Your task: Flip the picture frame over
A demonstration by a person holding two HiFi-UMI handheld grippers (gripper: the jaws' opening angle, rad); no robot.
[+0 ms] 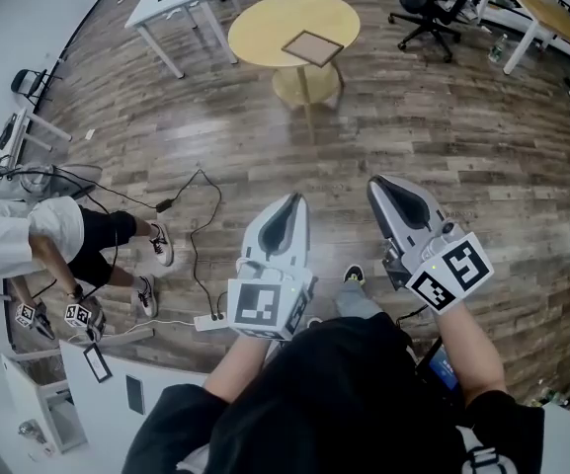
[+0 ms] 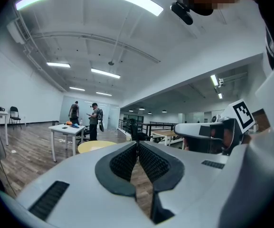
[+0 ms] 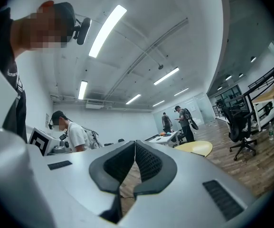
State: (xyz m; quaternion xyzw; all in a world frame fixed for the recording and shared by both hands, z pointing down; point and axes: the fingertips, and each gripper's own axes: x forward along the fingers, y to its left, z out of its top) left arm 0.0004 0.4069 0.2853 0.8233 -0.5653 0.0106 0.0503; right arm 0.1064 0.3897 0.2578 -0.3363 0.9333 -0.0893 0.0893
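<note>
The left gripper (image 1: 296,198) and right gripper (image 1: 376,182) were pale grey, with black, finely studded pads (image 2: 124,164) and black-and-white square markers (image 1: 263,305). The frame (image 1: 312,47) had a dark brown border round a duller grey-brown panel. The round table (image 1: 265,23) under it was yellow. The floor (image 1: 482,146) was wood planks in streaked brown and grey. The desk (image 1: 166,3) was white, and the chair (image 1: 431,3) and cable (image 1: 198,245) were black. A person (image 1: 28,235) wore a white shirt, black shorts and pale shoes. The wearer's top (image 1: 334,403) was black.
</note>
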